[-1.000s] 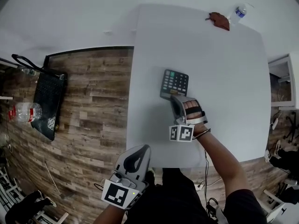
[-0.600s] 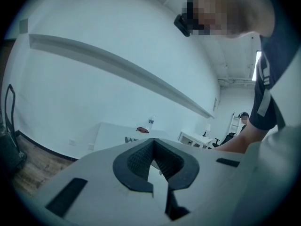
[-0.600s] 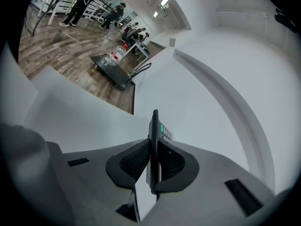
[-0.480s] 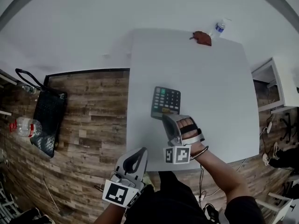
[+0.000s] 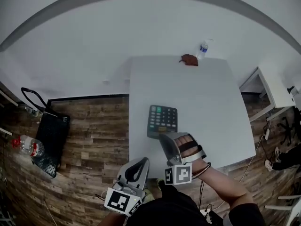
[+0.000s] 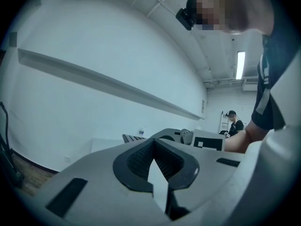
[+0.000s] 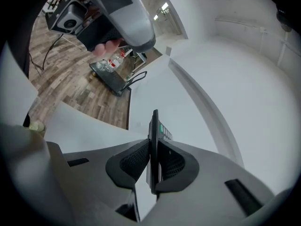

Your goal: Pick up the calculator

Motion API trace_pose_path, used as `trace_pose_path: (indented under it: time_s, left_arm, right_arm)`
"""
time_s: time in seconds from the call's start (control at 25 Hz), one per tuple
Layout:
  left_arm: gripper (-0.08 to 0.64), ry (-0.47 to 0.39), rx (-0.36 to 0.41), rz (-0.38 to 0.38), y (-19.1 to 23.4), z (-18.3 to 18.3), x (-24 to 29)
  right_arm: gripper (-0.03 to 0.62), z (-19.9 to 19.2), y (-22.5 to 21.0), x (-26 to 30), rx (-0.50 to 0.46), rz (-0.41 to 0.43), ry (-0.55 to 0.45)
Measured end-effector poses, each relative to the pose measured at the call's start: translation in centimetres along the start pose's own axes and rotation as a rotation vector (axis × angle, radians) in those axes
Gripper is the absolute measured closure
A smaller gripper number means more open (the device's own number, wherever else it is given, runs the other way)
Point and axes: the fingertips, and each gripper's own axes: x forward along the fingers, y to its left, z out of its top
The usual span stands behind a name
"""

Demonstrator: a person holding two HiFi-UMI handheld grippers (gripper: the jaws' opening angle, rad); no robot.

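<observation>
Grey left gripper [image 5: 143,161] sits nearest, off the near edge of the white square table [image 5: 211,93], its jaws closed together on nothing. Just beyond it, over the table's near edge, the right gripper [image 5: 163,137] is clamped on the near short end of the dark grey slab-shaped calculator [image 5: 162,120]. The right gripper view shows the slab edge-on, pinched between both black ribbed pads [image 7: 134,161]. The calculator's long axis runs straight out from those jaws toward the table's far edge, and it looks raised clear of the tabletop. The right gripper alone bears it. Any further carry likely depends on keeping the unsupported far end from drooping.
</observation>
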Motion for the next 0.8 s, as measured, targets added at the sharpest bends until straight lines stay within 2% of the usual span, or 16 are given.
trace_pose_path:
  time_s: [0.48, 0.8]
  left_arm:
    - [0.555, -0.061, 0.059, -0.073, -5.1, 2.9, -4.9]
    - [0.555, -0.093, 0.089, -0.100, -6.7, 4.4, -6.7]
  right_arm:
    - [0.537, 5.5, -1.2, -9.2, -0.005, -0.039, -0.008]
    - [0.537, 6.9, -1.4, -11.6, 0.004, -0.067, -0.006]
